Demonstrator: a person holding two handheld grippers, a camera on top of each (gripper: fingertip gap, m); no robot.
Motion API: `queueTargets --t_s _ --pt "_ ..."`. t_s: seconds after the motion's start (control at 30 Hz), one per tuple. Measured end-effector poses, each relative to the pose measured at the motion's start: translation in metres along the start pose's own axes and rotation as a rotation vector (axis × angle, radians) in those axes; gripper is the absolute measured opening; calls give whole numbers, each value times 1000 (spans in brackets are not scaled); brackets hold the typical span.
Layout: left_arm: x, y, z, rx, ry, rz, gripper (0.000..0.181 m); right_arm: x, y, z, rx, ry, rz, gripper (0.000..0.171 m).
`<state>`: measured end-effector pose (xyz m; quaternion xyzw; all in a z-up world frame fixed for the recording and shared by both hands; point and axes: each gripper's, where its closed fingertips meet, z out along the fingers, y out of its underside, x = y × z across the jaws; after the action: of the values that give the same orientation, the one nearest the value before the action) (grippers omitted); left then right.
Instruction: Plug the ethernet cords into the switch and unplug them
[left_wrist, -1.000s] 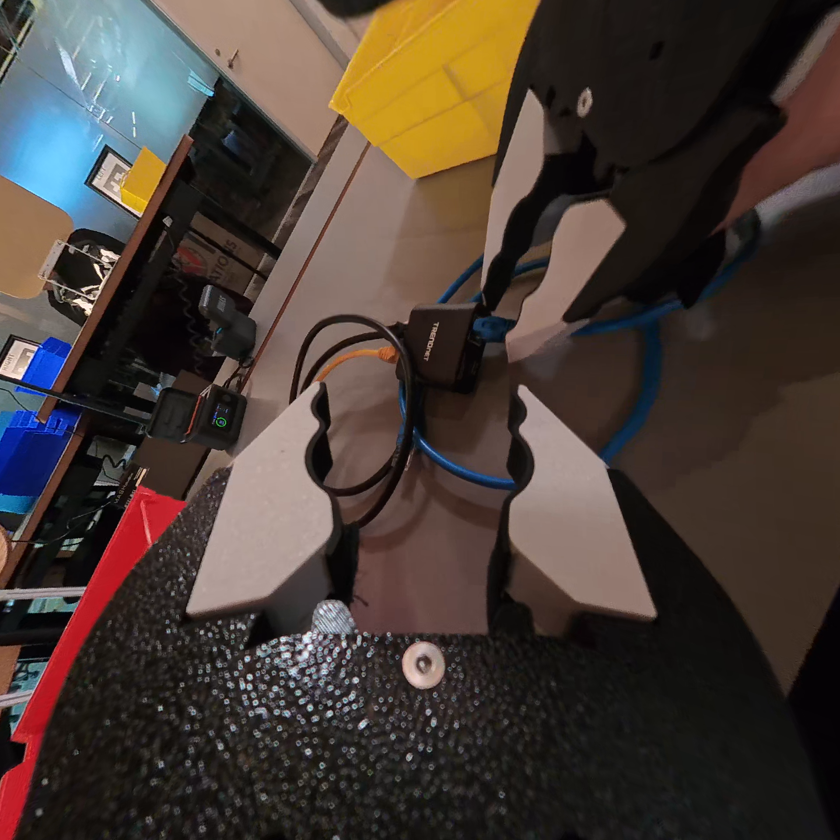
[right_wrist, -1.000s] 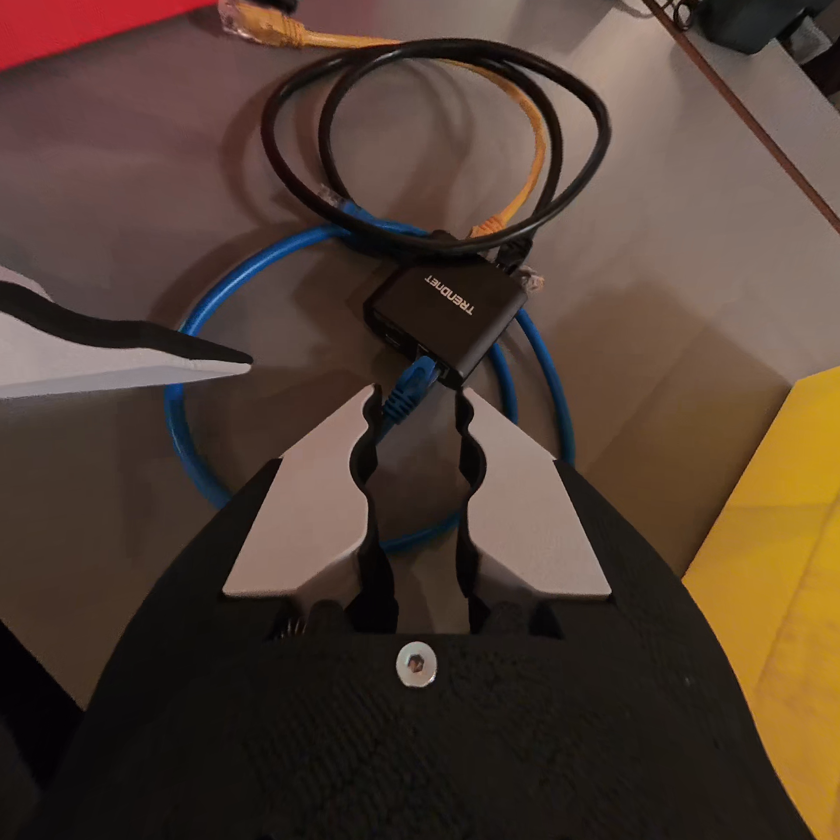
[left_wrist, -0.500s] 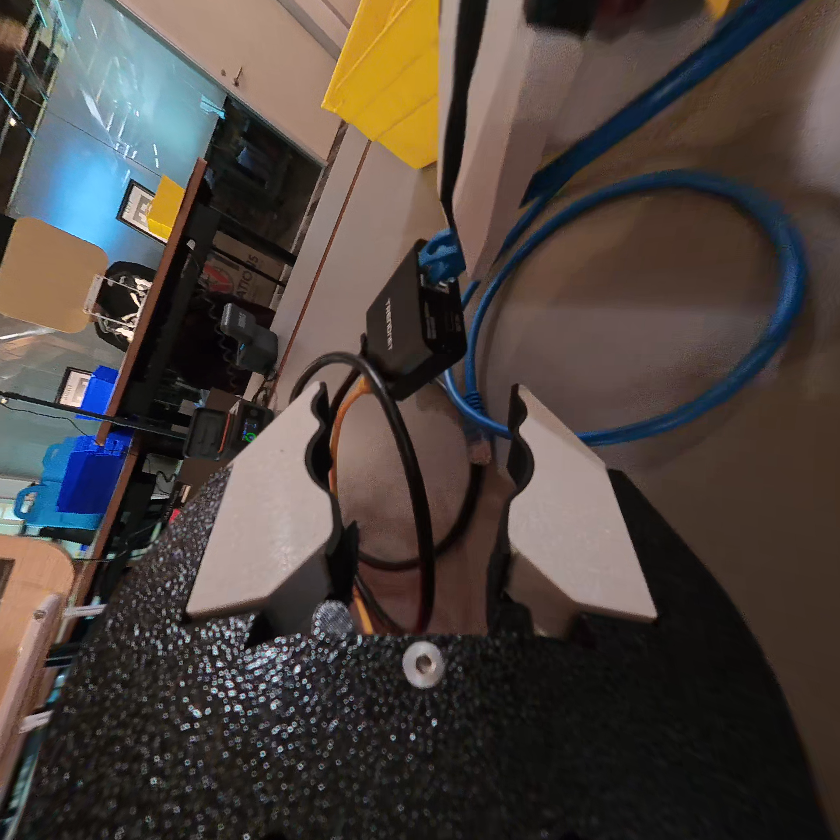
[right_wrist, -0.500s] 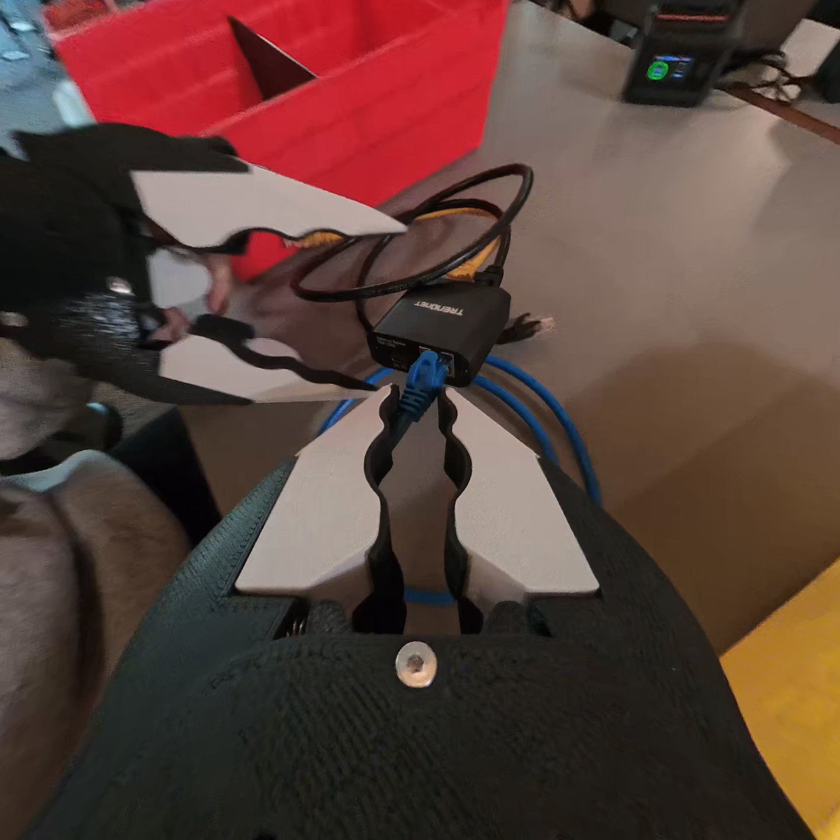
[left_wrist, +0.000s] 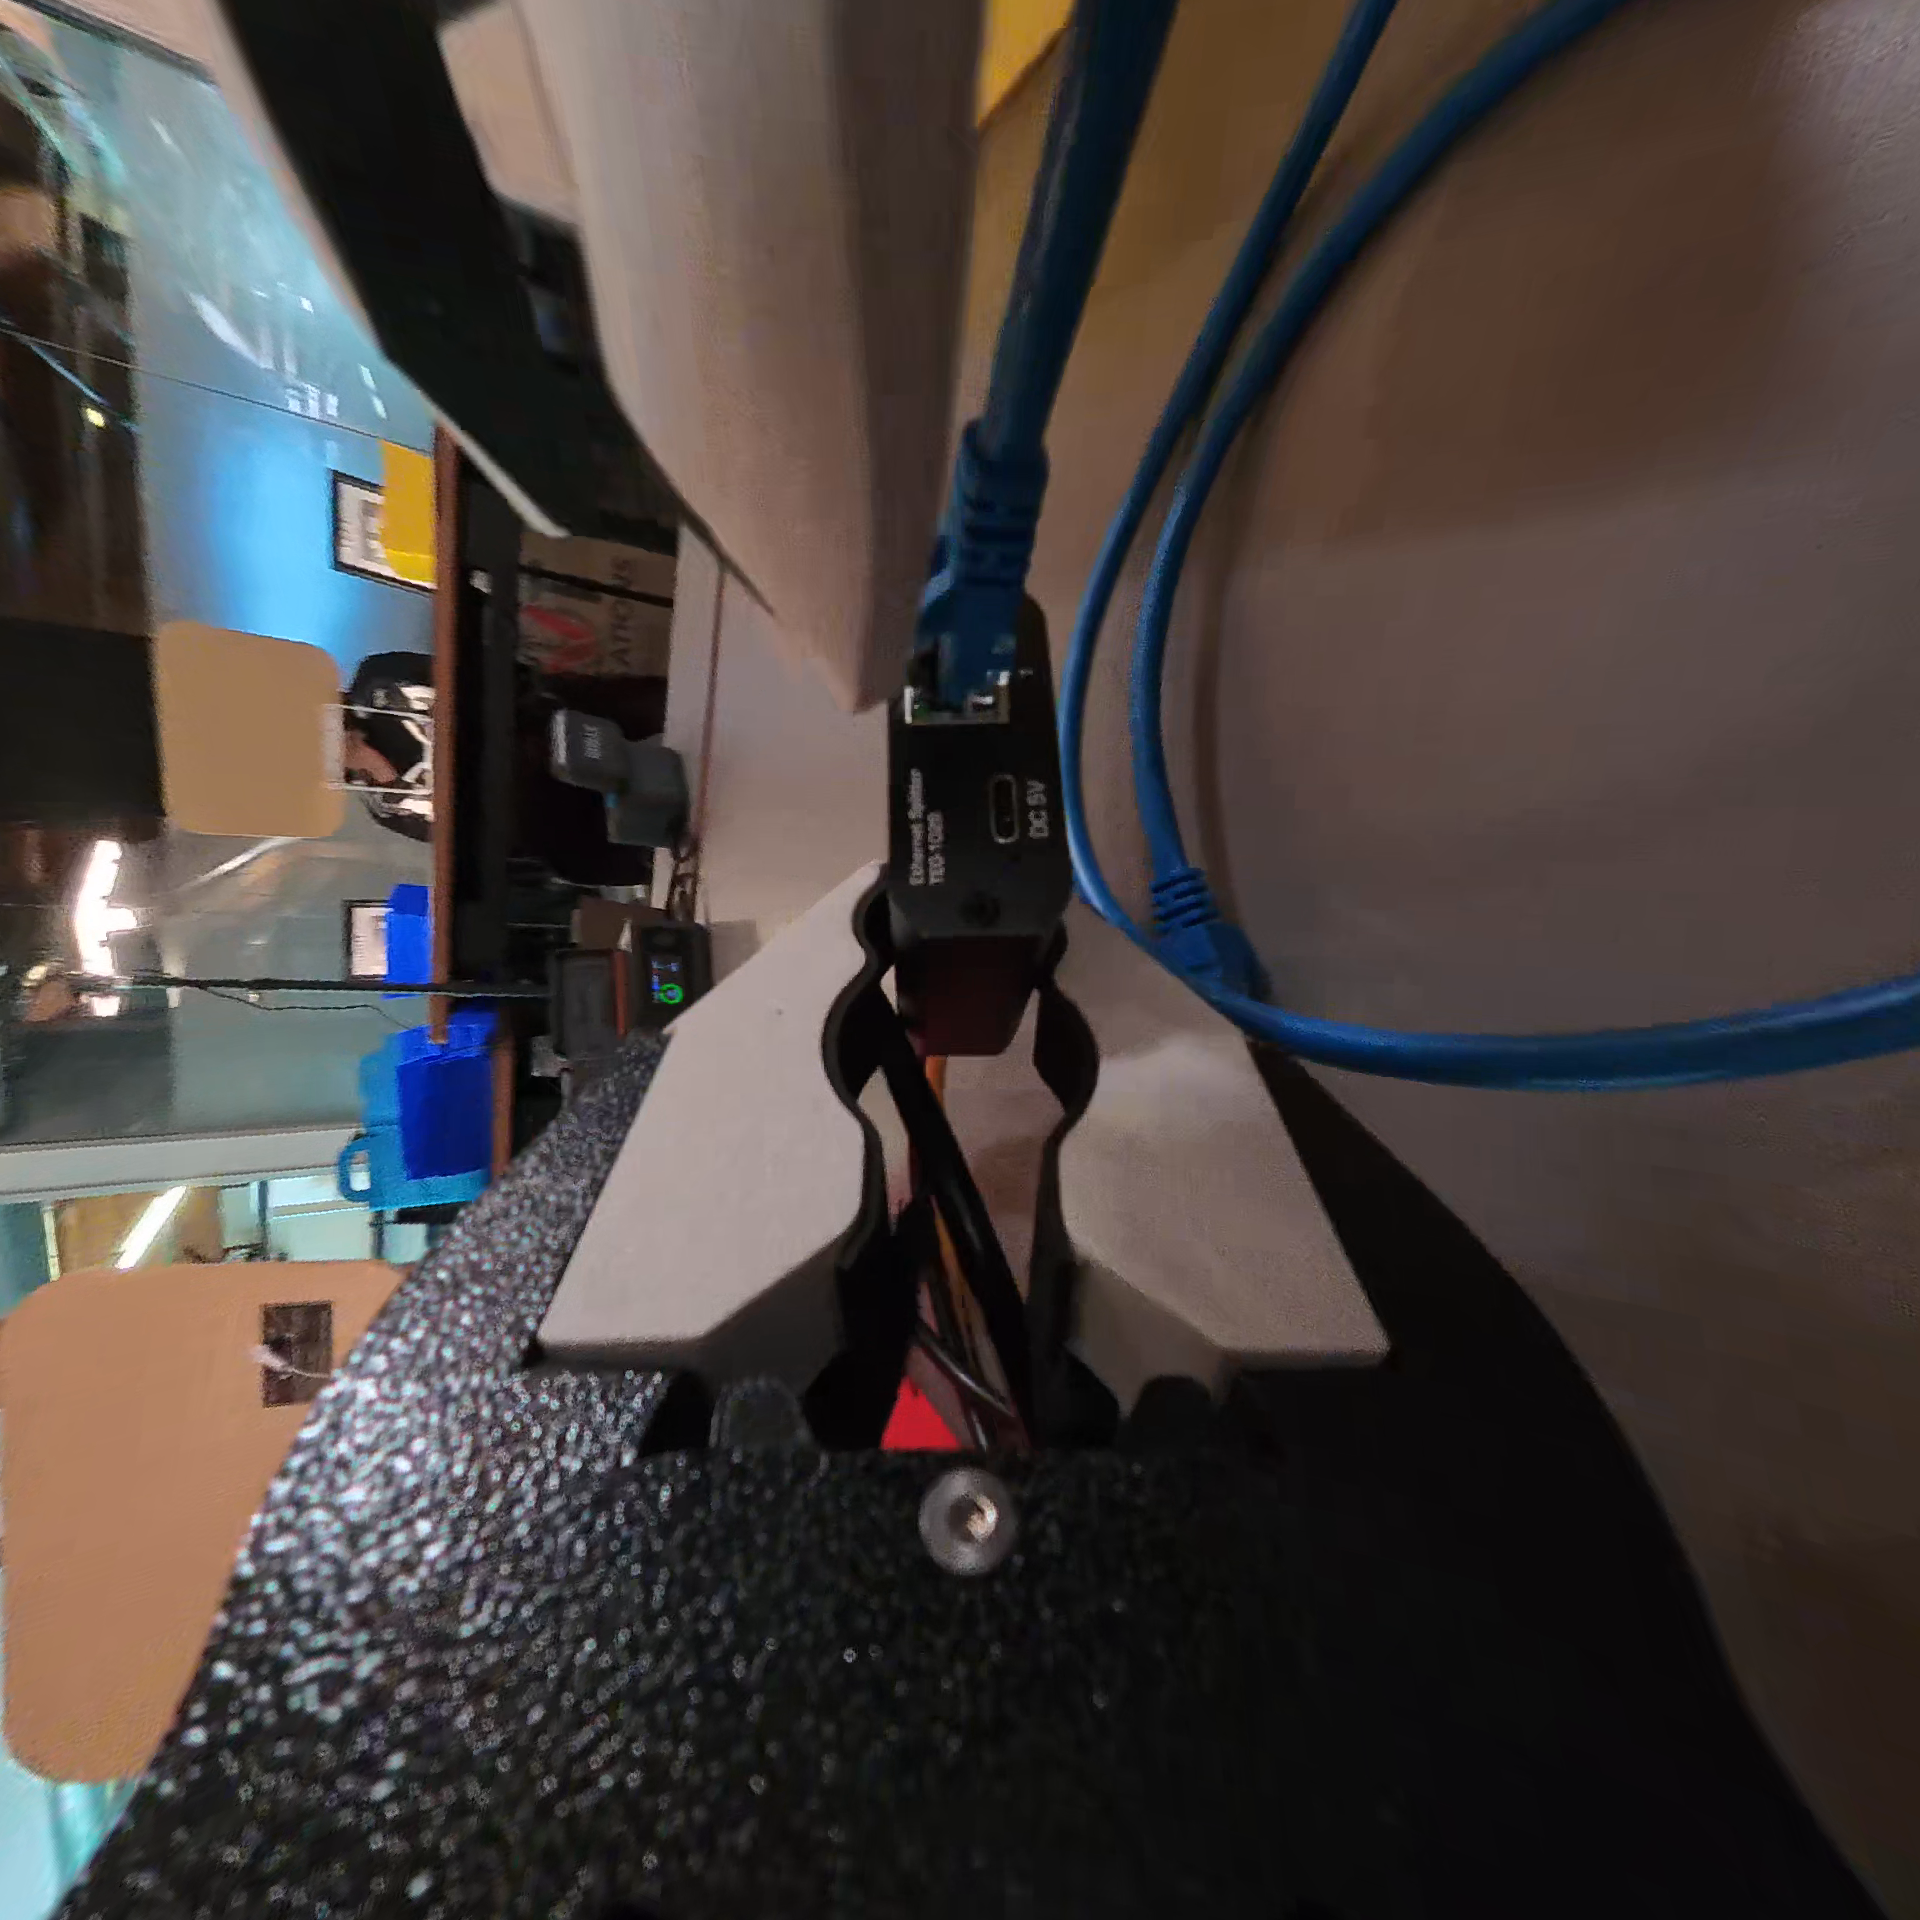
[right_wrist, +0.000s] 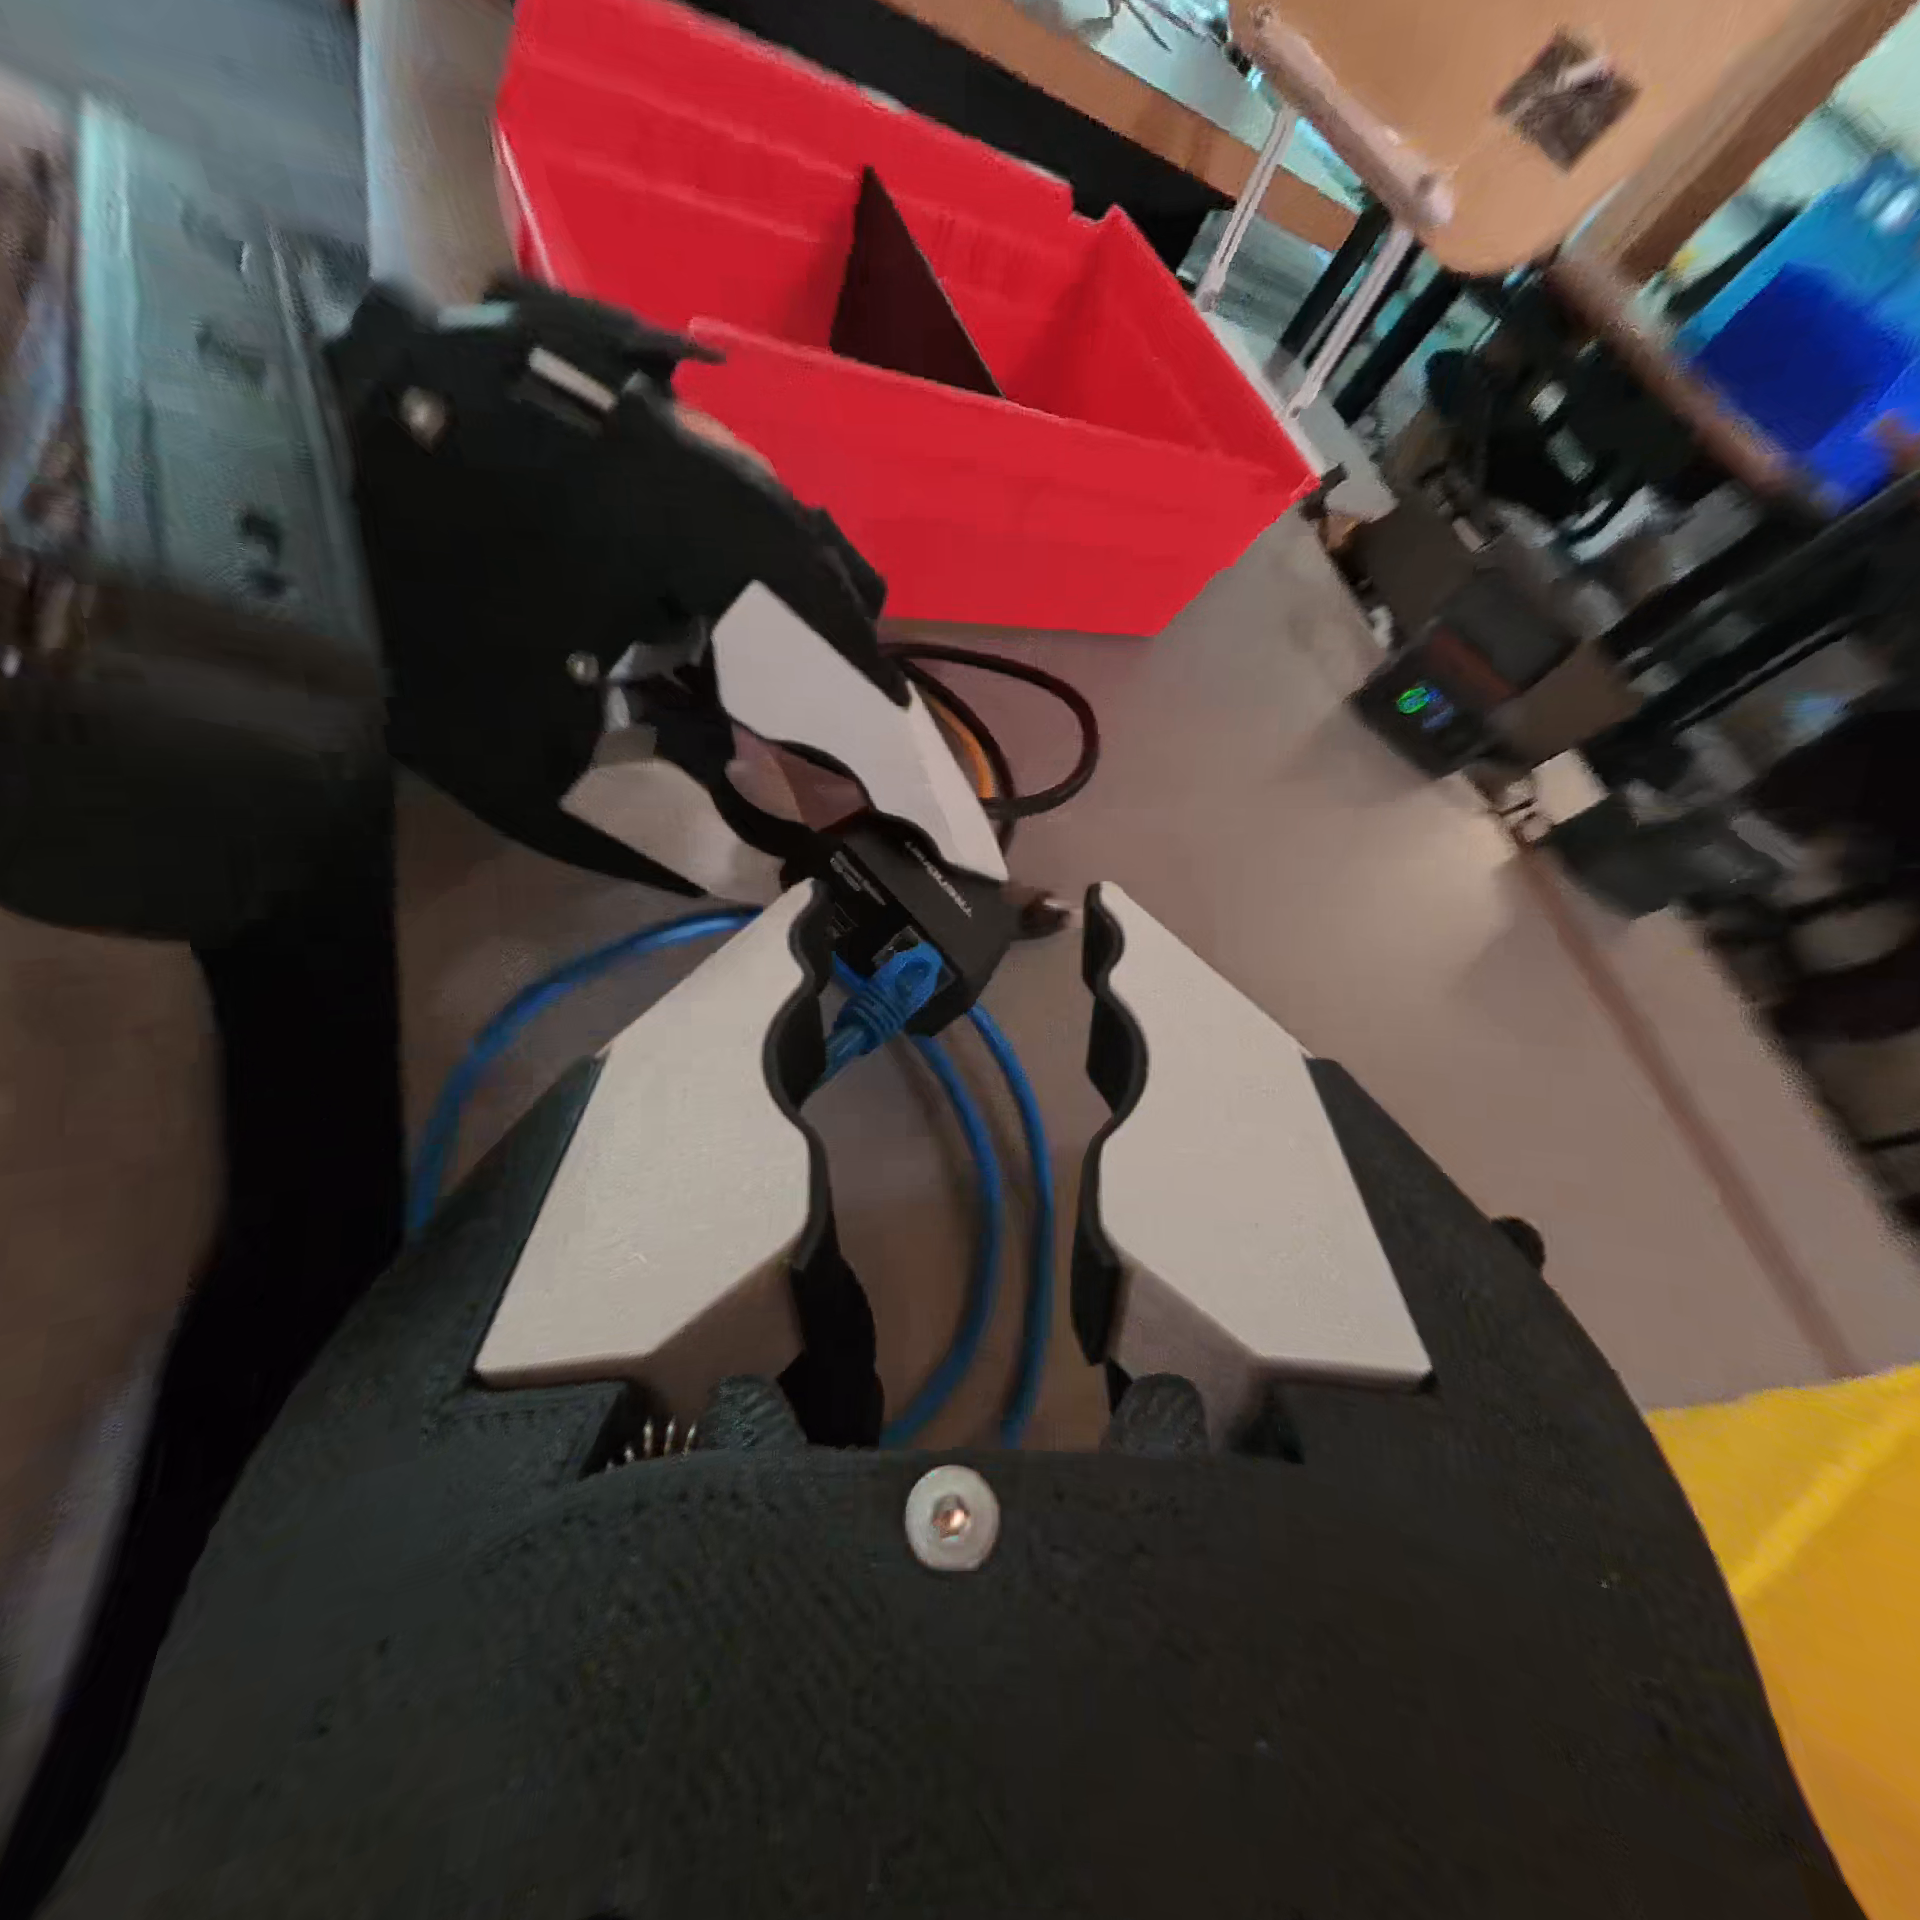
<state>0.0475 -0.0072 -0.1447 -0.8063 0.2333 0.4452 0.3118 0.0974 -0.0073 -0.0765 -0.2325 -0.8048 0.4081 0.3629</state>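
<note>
Working from the left of the right wrist view: you are bracing the black switch (right_wrist: 914, 914) with the left gripper (right_wrist: 831, 821), whose fingers are closed on the end of the casing away from the ports; the left wrist view confirms the casing (left_wrist: 977, 821) is pinched at its near end between the fingertips. The switch is sitting, or being held just above, the middle of the desk (right_wrist: 1299, 935), in front of the red bin (right_wrist: 935, 416), with a black cord (right_wrist: 1049, 727) and an orange cord (right_wrist: 971, 732) looped behind it. The blue ethernet cord (right_wrist: 894, 997) is seated in a port facing you, its slack coiling back between the fingers of the right gripper (right_wrist: 951, 904), which is standing wide and holding nothing. At the right, a yellow bin (right_wrist: 1818, 1558) is occupying the near corner.

To do the step well, you are probably best closing the right fingers on the plug's boot, not the cable, pressing the latch tab, and pulling straight along the port axis while the left grip is resisting. A slanted pull is risking a snapped tab.
</note>
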Motion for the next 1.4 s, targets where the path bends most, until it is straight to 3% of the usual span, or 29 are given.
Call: queueTargets --t_s 0.13,0.27,0.5,0.6,0.67,0.8,0.9,1.0,1.1,1.3,1.4 --pt "12 -1 1 -13 88 -15 22 -10 4 -1 -64 36 -250 40" --pt "16 -1 2 -16 140 -48 22 0 -6 -7 -51 116 -272 37" --pt "18 -2 1 56 267 -237 22 33 -58 -46 251 310 -173 38" --pt "12 -2 1 53 289 -376 22 22 -99 -85 514 384 -310 39" --pt "6 -2 1 51 296 -505 22 3 -116 -101 616 417 -451 29" --pt "-9 0 -1 74 303 -718 23 -30 -107 -78 568 288 -548 25" --pt "-17 2 -4 110 300 -782 22 -31 -80 -50 481 142 -371 24" --pt "-22 2 -6 144 289 -780 22 -14 -46 -28 374 59 -133 26" --pt "-19 -1 -9 170 298 -695 22 4 -14 -11 226 63 -5 45" --pt "4 -8 -11 207 307 -344 22 -7 -5 1 196 96 -213 47" --pt "17 -16 -17 278 338 -223 21 -20 -8 2 213 80 -295 32"
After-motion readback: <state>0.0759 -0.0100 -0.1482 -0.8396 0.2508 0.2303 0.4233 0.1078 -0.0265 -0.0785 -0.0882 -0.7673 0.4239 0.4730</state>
